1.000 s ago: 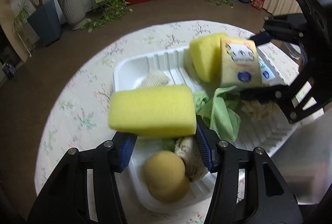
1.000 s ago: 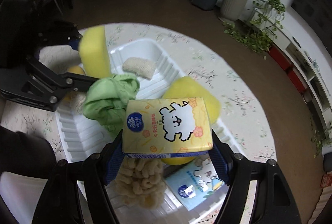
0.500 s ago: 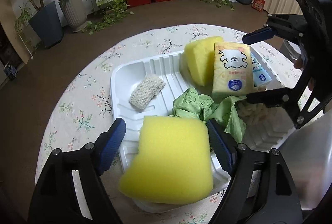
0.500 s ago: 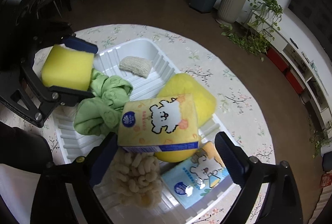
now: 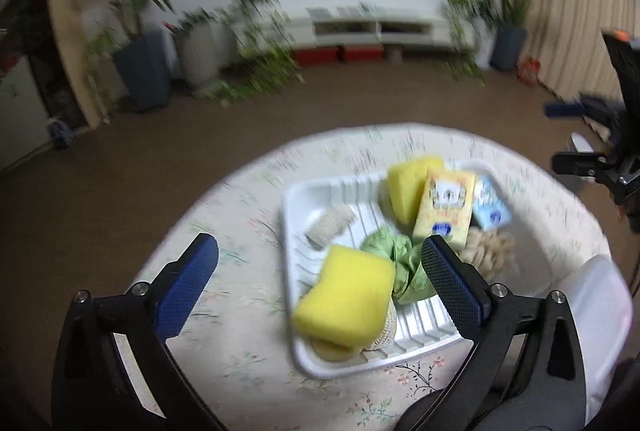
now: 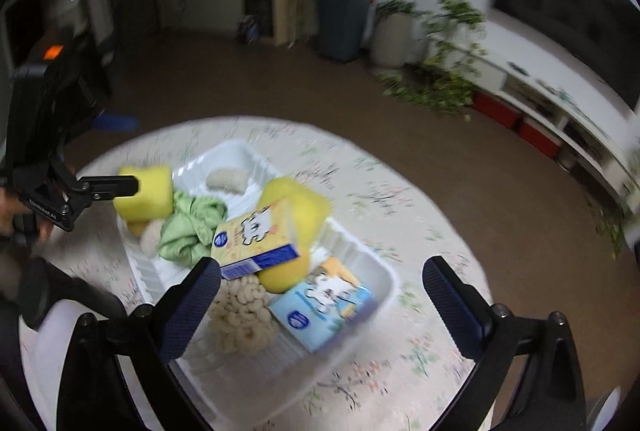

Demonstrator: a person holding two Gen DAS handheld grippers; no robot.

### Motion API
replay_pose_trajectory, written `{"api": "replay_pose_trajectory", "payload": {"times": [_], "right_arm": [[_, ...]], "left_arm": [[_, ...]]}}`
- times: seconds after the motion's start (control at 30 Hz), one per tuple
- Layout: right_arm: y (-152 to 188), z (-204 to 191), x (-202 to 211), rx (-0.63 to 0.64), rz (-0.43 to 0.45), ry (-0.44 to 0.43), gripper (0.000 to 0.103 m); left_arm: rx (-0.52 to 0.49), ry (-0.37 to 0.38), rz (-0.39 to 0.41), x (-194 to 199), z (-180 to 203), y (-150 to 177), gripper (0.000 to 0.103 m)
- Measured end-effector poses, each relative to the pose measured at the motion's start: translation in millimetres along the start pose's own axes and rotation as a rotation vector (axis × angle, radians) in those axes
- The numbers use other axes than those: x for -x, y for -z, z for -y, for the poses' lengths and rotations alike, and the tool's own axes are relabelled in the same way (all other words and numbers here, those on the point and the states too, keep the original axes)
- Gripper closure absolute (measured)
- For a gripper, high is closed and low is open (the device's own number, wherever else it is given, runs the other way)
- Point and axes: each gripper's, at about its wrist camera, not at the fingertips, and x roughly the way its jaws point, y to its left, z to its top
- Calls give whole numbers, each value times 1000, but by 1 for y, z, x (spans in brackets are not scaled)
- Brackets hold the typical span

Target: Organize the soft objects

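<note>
On the worktop: white tray (image 5: 294, 215) sits on the flowered cloth, loaded with soft things; none is in either gripper.
Left gripper (image 5: 320, 271): jaws have just been opening and now stand wide, nothing between the pads; the yellow sponge (image 5: 344, 301) lies free below them at the tray's near end.
Right gripper (image 6: 322, 293): jaws likewise just opened, wide and empty; the yellow tissue pack (image 6: 256, 241) lies propped against the second yellow sponge (image 6: 298, 209).
Sponge risk: it rests on top of a rounder yellow piece and seems to overhang the tray rim, so it could roll off onto the cloth.
Tissue pack risk: leaning, not flat, it may slide down onto the blue tissue pack (image 6: 324, 305) or the beige noodle mitt (image 6: 242, 315).
Cloth risk: green cloth (image 5: 402, 267) is bunched between items; a low pass by a finger could snag and drag it.
Sight: both views are smeared, so exact contacts are uncertain.
</note>
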Motion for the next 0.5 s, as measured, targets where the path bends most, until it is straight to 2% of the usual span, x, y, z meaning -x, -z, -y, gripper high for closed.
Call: {"api": "replay_pose_trajectory", "payload": {"times": [0.1,0.2,0.27,0.33,0.5], "right_arm": [[12,5,37,-74,92,44,0],[39,-3,79,-141,181,137,0],[63,-20,101,-167,214,190,0],[93,-43,120,-189,244,226,0],[161,-115,138,-270,248,253,0]], "left_arm": [[37,-53,90,42,0,5,0],[45,-135,132,83,13,20,0],[54,-180,155,108,27,34,0],[78,-180,184,128,36,48,0],[154,-253,140,158,57,85,0]]}}
